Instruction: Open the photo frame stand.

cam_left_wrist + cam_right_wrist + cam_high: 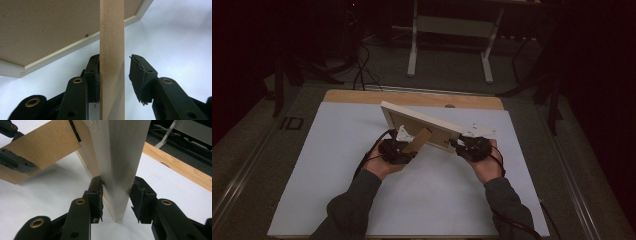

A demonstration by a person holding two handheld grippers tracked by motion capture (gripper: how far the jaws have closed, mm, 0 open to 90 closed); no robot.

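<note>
A white-edged picture frame [422,122] stands tilted on the white mat, its brown back [45,30] facing me. A brown fold-out stand [419,137] juts from that back. My left gripper [404,147] sits around the stand [112,62]: the left pad touches it, and a gap separates the right fingertip [140,72] from it, so it is open. My right gripper [462,142] is shut on the frame's white right edge [120,157], both pads pressing its sides. In the right gripper view the left gripper [15,162] shows at the stand [42,147].
The white mat [427,200] covers most of a wooden table whose bare far edge [412,97] shows. Beyond it on the dark floor stand white trestle legs [452,30] and loose cables [362,70]. Both forearms come in from the bottom.
</note>
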